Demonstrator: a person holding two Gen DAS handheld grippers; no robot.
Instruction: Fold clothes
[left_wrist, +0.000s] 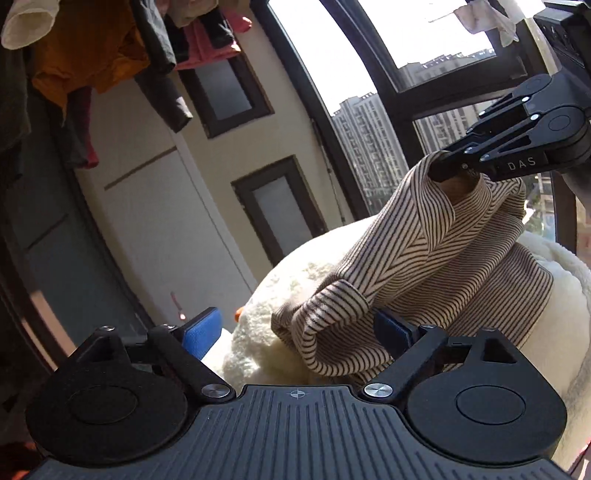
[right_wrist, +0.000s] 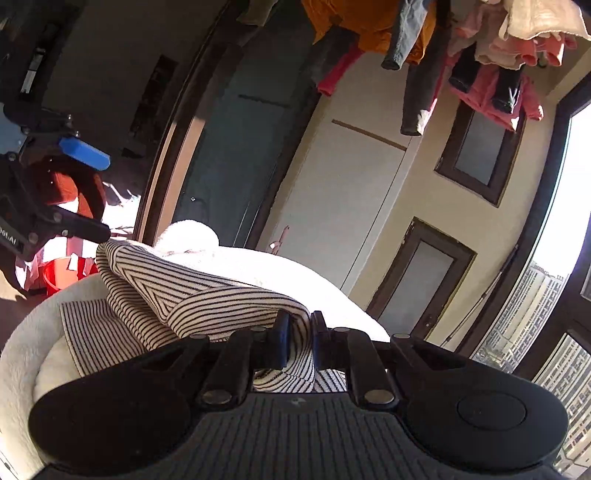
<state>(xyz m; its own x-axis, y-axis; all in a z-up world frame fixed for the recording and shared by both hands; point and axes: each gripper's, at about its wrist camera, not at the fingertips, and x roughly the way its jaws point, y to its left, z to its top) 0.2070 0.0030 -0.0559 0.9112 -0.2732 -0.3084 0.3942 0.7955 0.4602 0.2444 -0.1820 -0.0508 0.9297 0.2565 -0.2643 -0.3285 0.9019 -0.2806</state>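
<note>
Barely begun: the cream, dark-striped knit garment (left_wrist: 436, 251) lies bunched on fluffy white fleece (left_wrist: 280, 295), right gripper (right_wrist: 300, 334) pinching one edge, left gripper (left_wrist: 301, 328) wide open, empty.

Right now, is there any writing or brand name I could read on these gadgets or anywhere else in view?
"DAS": white letters on the right claw arm, seen from the left wrist.
"OOLAI": partly cut off at the frame edge, on the left claw body, seen from the right wrist.
Nothing else readable.

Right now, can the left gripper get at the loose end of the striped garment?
Probably yes: the left gripper is open, the striped garment bunches between its pads, nothing blocking.
</note>
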